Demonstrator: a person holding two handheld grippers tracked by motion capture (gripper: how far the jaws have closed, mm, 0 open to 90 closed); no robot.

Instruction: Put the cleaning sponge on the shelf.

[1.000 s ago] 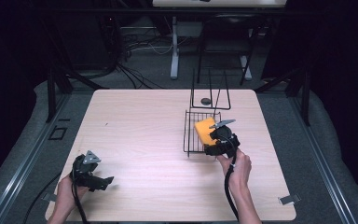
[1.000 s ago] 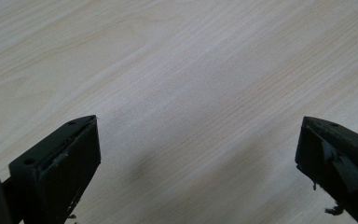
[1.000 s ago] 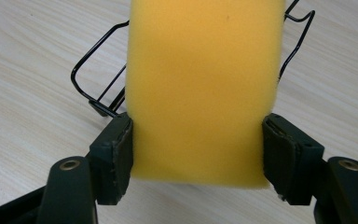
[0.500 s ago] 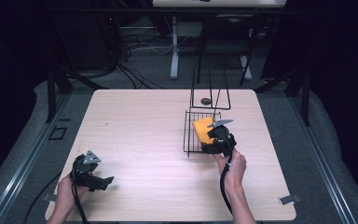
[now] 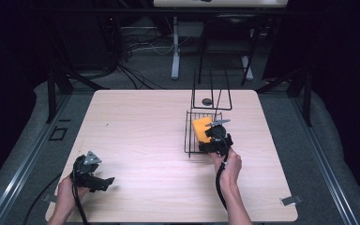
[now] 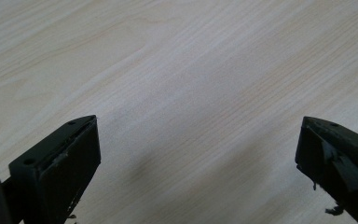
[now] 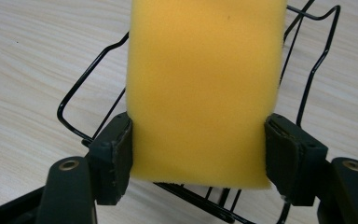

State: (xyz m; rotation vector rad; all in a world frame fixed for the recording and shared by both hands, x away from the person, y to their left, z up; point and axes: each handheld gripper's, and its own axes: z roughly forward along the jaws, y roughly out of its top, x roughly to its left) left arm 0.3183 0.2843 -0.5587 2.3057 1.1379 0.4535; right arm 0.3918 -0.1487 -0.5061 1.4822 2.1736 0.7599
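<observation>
Right now my right gripper [image 7: 198, 154] has its fingers [image 7: 116, 156] pinching the sponge [image 7: 203, 88] across its width, long axis pointing away from me over the wire rack [image 5: 190, 140]. My left gripper [image 5: 93, 176], fingers spread, idles on the worktop [image 5: 136, 131], well apart.

No legible text, labels or numbers anywhere. Sponge [image 7: 203, 93] bears no brand or print. Table [image 5: 145, 131] is bare wood grain, unmarked.
</observation>
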